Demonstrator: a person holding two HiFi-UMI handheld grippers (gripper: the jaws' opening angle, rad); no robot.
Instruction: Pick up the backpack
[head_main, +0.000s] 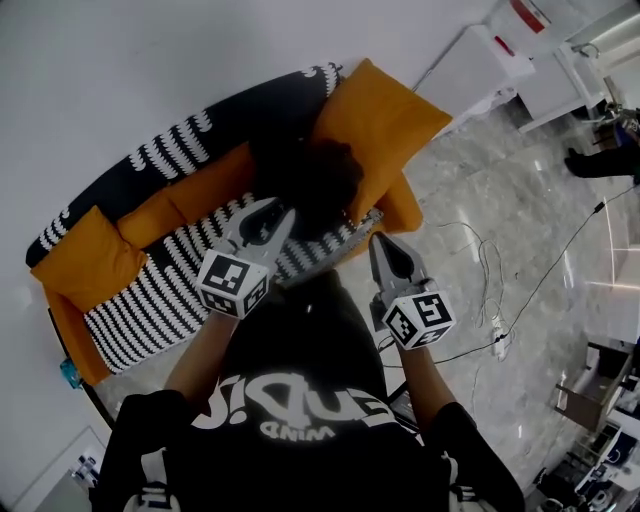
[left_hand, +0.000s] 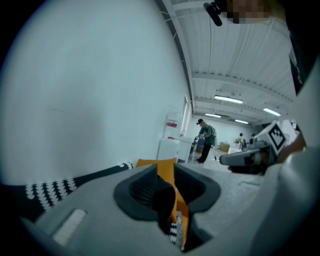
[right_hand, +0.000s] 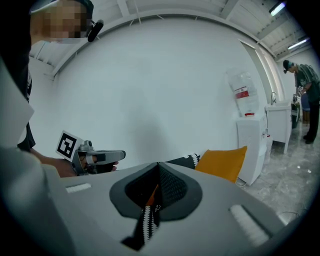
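Note:
The backpack (head_main: 305, 178) is a dark, black mass resting on the sofa (head_main: 150, 300), between the orange cushions at the sofa's middle. My left gripper (head_main: 283, 215) points at its lower left edge from just short of it. In the left gripper view its jaws (left_hand: 167, 172) stand a little apart with nothing pressed between them; orange and striped fabric and a dark shape show through the gap. My right gripper (head_main: 380, 243) hovers to the right of the backpack, over the sofa's front edge. Its tips (right_hand: 158, 167) meet, with nothing held.
A large orange cushion (head_main: 385, 125) leans behind the backpack and a smaller one (head_main: 85, 265) lies at the sofa's left end. White cabinets (head_main: 490, 60) stand to the right by the wall. Cables (head_main: 490, 290) trail over the marble floor. A person (right_hand: 305, 95) stands far off.

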